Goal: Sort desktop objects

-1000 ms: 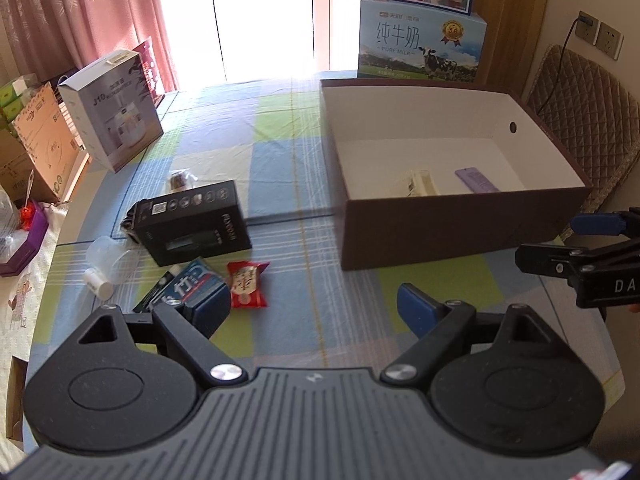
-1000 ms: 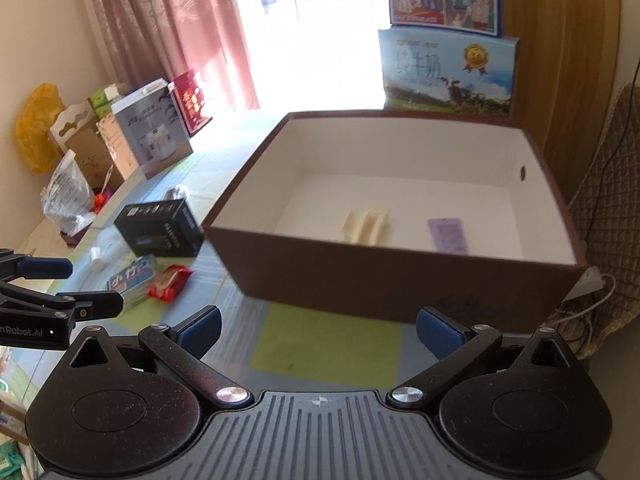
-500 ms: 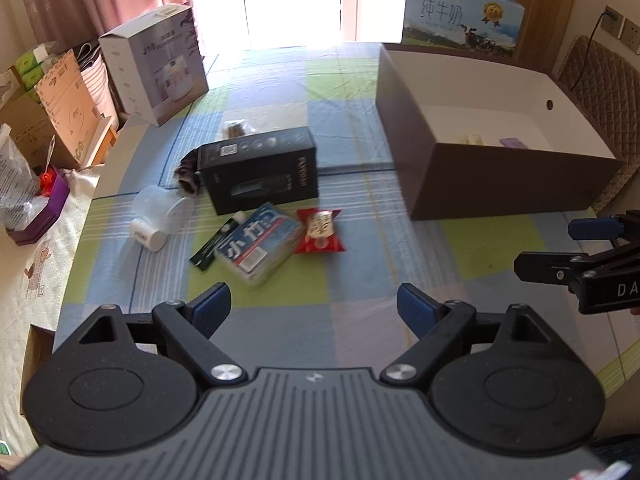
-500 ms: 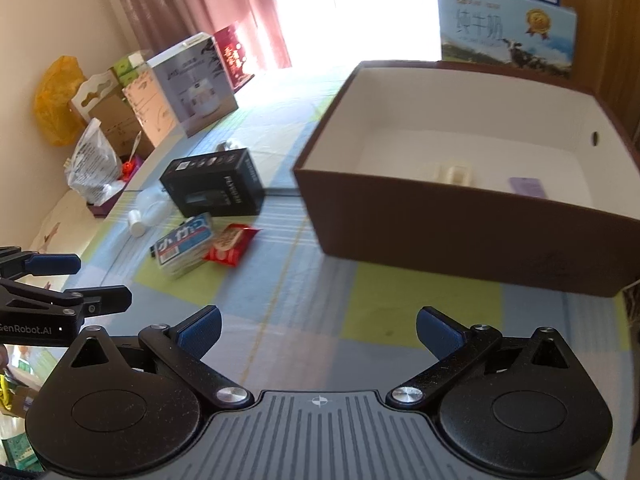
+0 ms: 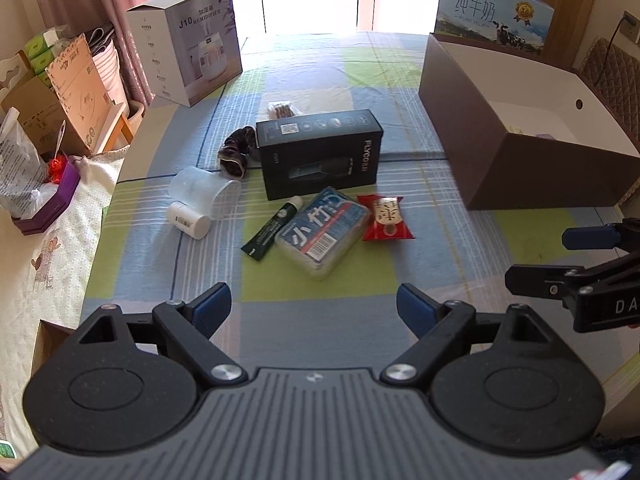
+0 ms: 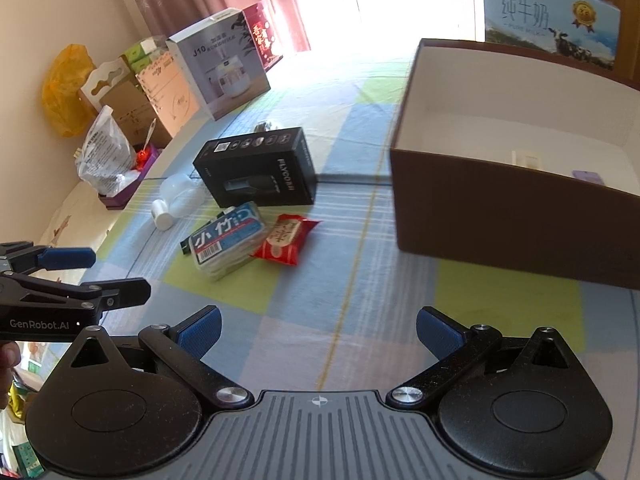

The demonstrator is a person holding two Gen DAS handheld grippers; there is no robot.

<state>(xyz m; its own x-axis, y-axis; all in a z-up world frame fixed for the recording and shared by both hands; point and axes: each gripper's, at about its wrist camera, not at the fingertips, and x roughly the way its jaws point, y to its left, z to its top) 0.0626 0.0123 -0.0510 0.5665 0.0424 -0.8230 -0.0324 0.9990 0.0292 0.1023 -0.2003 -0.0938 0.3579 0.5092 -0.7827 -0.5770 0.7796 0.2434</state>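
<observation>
A cluster of items lies on the checked tablecloth: a black box (image 5: 318,152) (image 6: 258,166), a blue tissue pack (image 5: 322,232) (image 6: 226,238), a red snack packet (image 5: 386,218) (image 6: 286,240), a dark tube (image 5: 274,228), a clear cup (image 5: 204,196), a white bottle (image 5: 190,220) and a dark scrunchie (image 5: 236,152). A brown box (image 5: 520,168) (image 6: 500,208) with a white inside stands at the right, holding a cream item (image 6: 526,158) and a purple one (image 6: 588,178). My left gripper (image 5: 314,312) hangs open and empty, short of the tissue pack. My right gripper (image 6: 318,330) is open and empty too, near the table's front.
A white humidifier carton (image 5: 188,44) stands at the far left of the table, a milk carton (image 5: 494,12) behind the brown box. Cardboard boxes (image 5: 68,92), bags and a purple tray (image 5: 48,204) crowd the floor beyond the left edge. A padded chair back (image 5: 612,72) is at the right.
Both grippers have drawn back toward the table's near side and leftward, so the item cluster now sits centred ahead and the brown box has slid to the right. Both stayed open.
</observation>
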